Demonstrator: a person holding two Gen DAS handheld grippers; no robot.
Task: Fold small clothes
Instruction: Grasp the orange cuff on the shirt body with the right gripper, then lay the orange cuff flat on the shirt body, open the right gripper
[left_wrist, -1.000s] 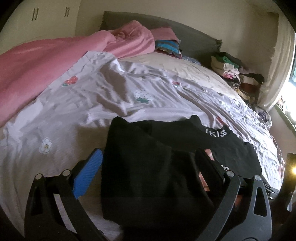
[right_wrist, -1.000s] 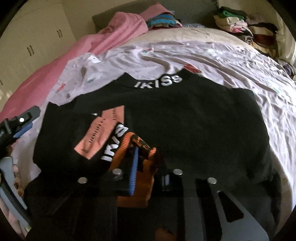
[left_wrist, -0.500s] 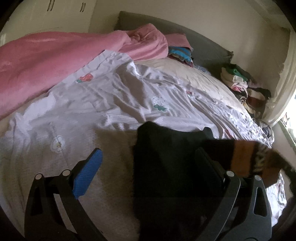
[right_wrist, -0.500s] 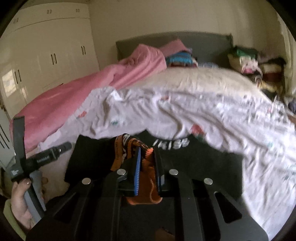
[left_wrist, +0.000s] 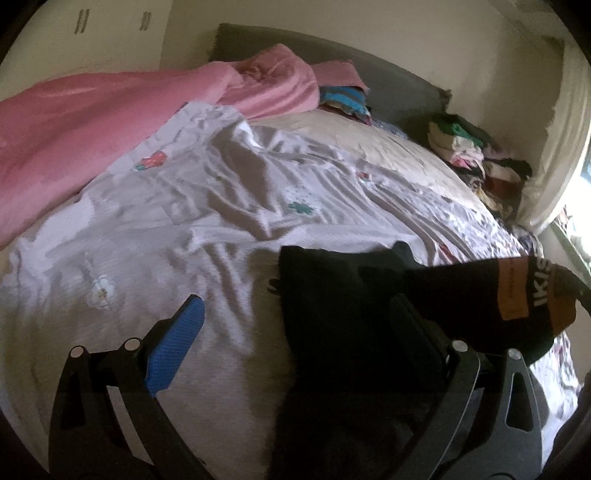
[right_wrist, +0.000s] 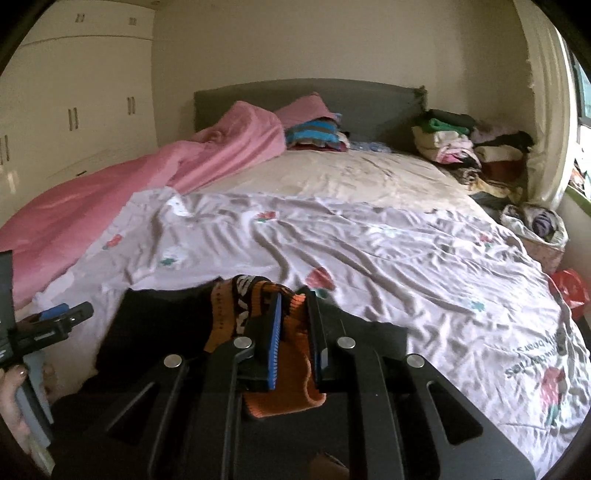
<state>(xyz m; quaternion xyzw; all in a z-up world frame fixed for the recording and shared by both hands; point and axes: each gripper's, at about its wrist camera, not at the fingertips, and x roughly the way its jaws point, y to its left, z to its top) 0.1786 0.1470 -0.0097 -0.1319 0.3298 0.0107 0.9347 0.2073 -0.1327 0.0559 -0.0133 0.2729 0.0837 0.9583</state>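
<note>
A small black sweater (left_wrist: 343, 302) with orange trim and white "IKISS" lettering lies at the near edge of the bed. My right gripper (right_wrist: 293, 328) is shut on its orange ribbed cuff (right_wrist: 291, 387) and holds it lifted above the bed; the raised sleeve (left_wrist: 517, 295) shows at the right of the left wrist view. My left gripper (left_wrist: 295, 325) is open, its jaws wide apart, with the sweater's body between the blue-padded finger (left_wrist: 173, 347) and the right finger. It also shows at the left edge of the right wrist view (right_wrist: 55, 321).
A flowered white sheet (right_wrist: 369, 251) covers the bed. A pink blanket (right_wrist: 147, 184) lies along the left side. Folded clothes (right_wrist: 465, 147) are piled at the far right by the headboard (right_wrist: 332, 99). A bag (right_wrist: 535, 229) stands right of the bed.
My right gripper has lifted the orange cuff up off the sweater and pulled it back toward me. The sweater has bunched toward the bed's near edge. The left gripper stayed open.
</note>
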